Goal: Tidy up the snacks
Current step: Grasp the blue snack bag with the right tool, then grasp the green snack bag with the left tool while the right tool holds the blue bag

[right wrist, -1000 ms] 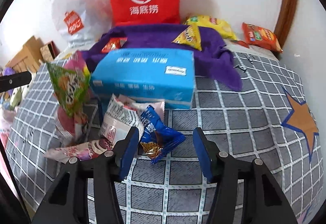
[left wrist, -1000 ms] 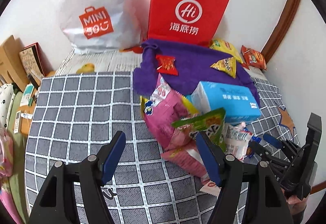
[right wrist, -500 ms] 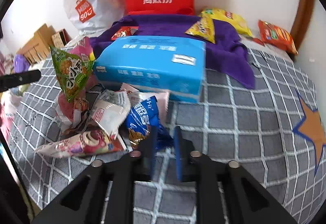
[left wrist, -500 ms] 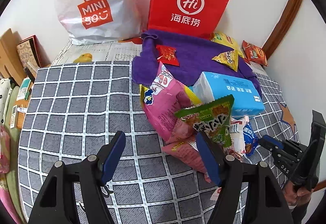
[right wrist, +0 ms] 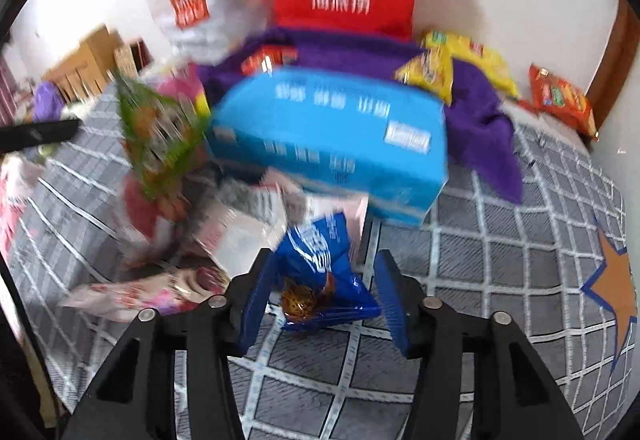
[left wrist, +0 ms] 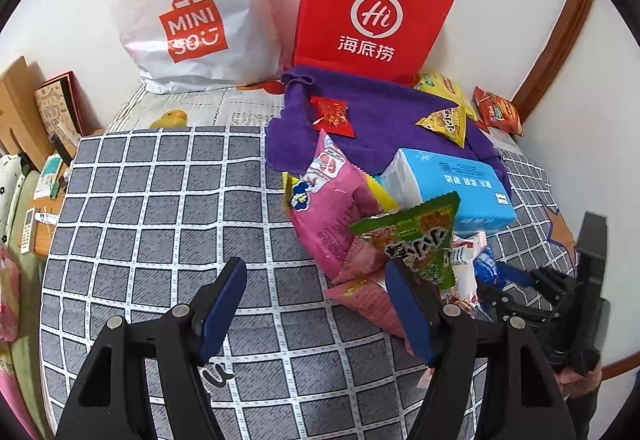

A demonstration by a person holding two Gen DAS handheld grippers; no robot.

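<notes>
A heap of snacks lies on the checked bedspread: a pink bag (left wrist: 332,208), a green packet (left wrist: 420,244) standing up, a blue tissue box (left wrist: 452,188) and a blue cookie packet (right wrist: 324,272). My left gripper (left wrist: 316,312) is open and empty over the bedspread, left of the heap. My right gripper (right wrist: 324,296) is open, its fingers on either side of the blue cookie packet. It also shows in the left wrist view (left wrist: 508,280) at the heap's right side. A purple towel (left wrist: 384,120) behind holds a red packet (left wrist: 332,112) and a yellow triangular packet (left wrist: 444,124).
A white MINISO bag (left wrist: 188,12) and a red paper bag (left wrist: 372,8) lean on the wall at the back. Yellow (right wrist: 472,56) and orange (right wrist: 560,96) chip bags lie at the back right. Boxes (left wrist: 24,108) stand off the bed's left edge.
My right gripper closed half a second ago and now stands open again around the blue cookie packet; its view is blurred by motion. The left gripper has drawn back a little from the heap.
</notes>
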